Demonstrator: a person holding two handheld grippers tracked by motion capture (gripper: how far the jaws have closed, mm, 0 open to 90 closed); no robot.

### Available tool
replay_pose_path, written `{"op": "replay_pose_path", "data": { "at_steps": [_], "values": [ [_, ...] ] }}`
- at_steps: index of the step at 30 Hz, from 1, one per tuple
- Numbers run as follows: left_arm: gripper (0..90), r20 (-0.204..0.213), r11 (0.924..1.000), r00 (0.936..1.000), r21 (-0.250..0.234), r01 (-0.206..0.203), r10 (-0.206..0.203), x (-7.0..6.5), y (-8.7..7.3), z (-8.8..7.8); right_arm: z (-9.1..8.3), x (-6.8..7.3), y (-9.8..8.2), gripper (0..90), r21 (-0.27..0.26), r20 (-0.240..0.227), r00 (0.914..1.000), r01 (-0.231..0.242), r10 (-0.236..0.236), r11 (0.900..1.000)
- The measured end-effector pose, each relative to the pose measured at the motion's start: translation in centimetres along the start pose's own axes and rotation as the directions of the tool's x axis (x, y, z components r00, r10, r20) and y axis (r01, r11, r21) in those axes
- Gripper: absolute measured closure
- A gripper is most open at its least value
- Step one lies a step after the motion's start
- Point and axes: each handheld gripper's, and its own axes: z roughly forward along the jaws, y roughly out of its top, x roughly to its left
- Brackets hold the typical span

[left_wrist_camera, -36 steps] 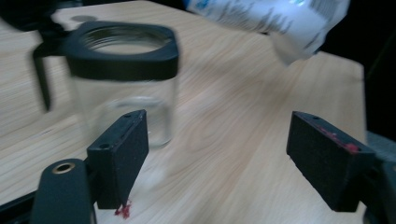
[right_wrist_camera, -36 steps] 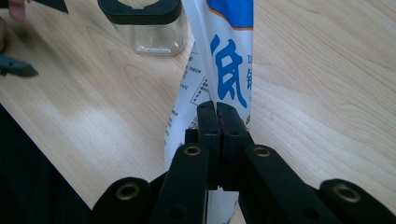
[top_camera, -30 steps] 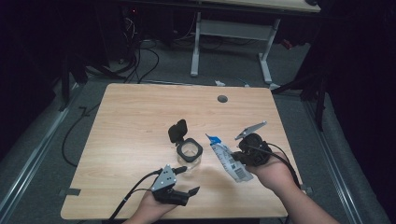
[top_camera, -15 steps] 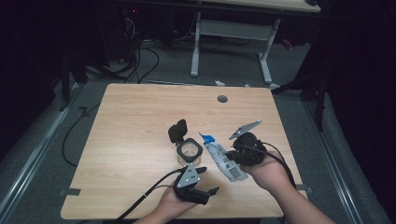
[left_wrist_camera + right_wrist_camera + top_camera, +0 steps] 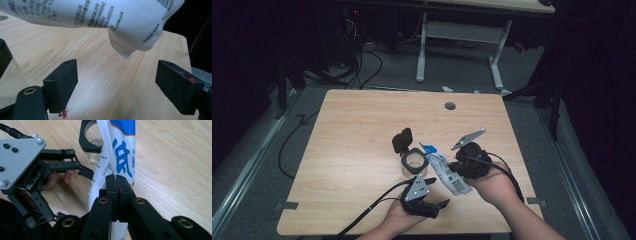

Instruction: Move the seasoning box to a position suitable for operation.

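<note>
Your right gripper point(image 5: 116, 185) was clamped on the white pouch point(image 5: 446, 170), held above the table point(image 5: 352, 135) beside the glass jar point(image 5: 414, 162); your left gripper point(image 5: 117, 82) sat wide apart just under the pouch's bottom corner

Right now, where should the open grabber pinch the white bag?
Probably the loose bottom corner of the white bag, which hangs free above the table just in front of the left gripper. Its jaws stand wide open, so coming straight in from below the corner should work. The right gripper already pinches the bag's flat edge, so a second hold belongs at the far end.
</note>
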Motion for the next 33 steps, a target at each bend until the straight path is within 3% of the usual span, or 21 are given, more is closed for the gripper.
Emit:
{"op": "replay_pose_path", "data": {
  "at_steps": [13, 29, 33],
  "values": [
    [18.6, -0.009, 0.9999, 0.9999, -0.009, 0.006, -0.007, 0.0, 0.0, 0.4, 0.1, 0.7, 0.6, 90.0, 0.007, -0.005, 0.9999, 0.011, -0.011, 1.0],
    [21.1, -0.016, 0.9989, 0.9989, -0.011, 0.045, -0.045, 0.2, 0.3, 0.8, 0.7, 1.5, 1.1, 90.0, 0.0, -0.03, 0.9994, 0.017, -0.017, 1.0],
    [24.4, -0.016, 0.9993, 0.9995, -0.025, 0.029, -0.029, 0.1, 0.5, 0.7, 0.7, 1.6, 1.3, 90.0, -0.007, -0.033, 0.9993, 0.014, -0.014, 1.0]
  ]
}}
